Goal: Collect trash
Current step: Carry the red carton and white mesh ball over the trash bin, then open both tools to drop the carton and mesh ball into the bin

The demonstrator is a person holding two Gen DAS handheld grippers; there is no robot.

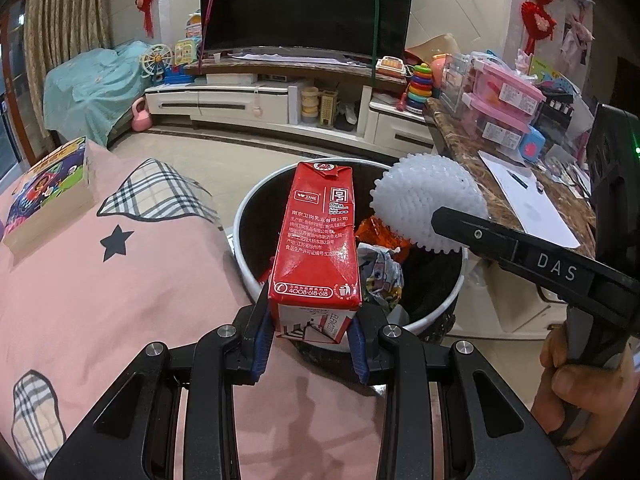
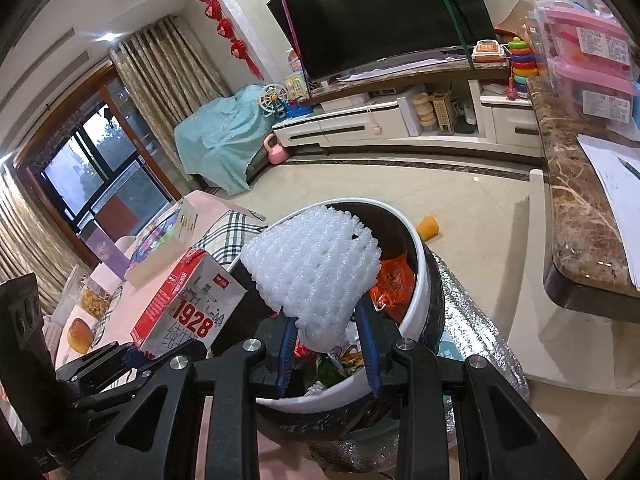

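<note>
Both loads hang over the bin point(image 1: 248, 276), beside the bed's edge. The left tongs point(image 1: 312, 344) are clamped on the carton point(image 1: 316, 236), the right tongs point(image 2: 330, 344) on the foam net point(image 2: 316, 280). Best to bring each fully inside the rim, then let go one at a time so neither knocks the other out.

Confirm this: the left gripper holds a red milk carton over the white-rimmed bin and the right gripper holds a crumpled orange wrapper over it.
Wrong on one point. The right gripper holds a white foam net sleeve, as the right wrist view shows; the orange wrapper already lies inside the bin. The left gripper does hold the red milk carton.
</note>
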